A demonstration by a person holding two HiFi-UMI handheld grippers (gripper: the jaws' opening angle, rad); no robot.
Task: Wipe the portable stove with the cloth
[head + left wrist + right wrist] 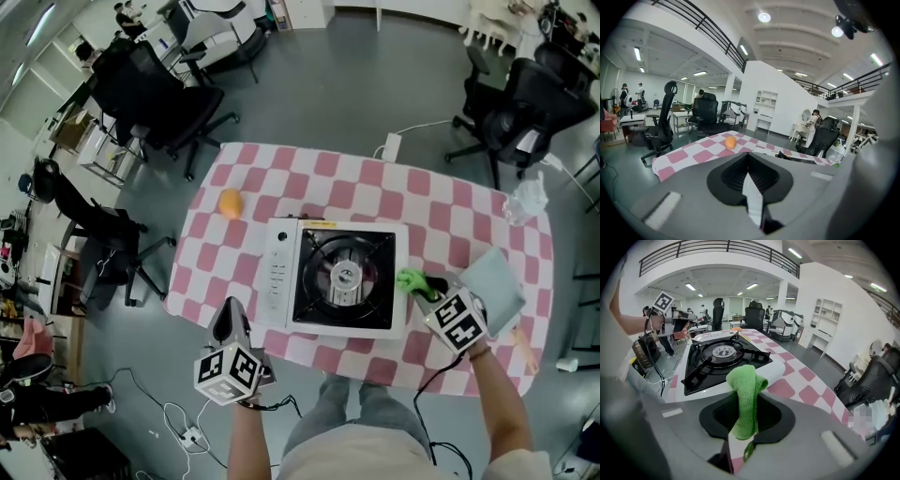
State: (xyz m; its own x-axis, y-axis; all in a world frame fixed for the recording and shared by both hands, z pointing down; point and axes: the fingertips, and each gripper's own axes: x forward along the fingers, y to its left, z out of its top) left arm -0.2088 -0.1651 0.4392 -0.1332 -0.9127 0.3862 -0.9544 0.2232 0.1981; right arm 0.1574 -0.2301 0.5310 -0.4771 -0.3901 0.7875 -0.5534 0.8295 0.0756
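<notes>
Right gripper (745, 420) clenched on cloth (746, 385), narrow fold only; may snag on stove (723, 352) grate (701, 367), pull free. Left gripper (749, 174) closed, empty; stove unbraced, may slide.

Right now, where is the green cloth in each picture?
Head view: green cloth at the stove's right edge, in the right gripper.
Left gripper view: not clearly in it.
Right gripper view: centre, pinched between the jaws.
Shared landmark: the pink checked tablecloth.
</notes>
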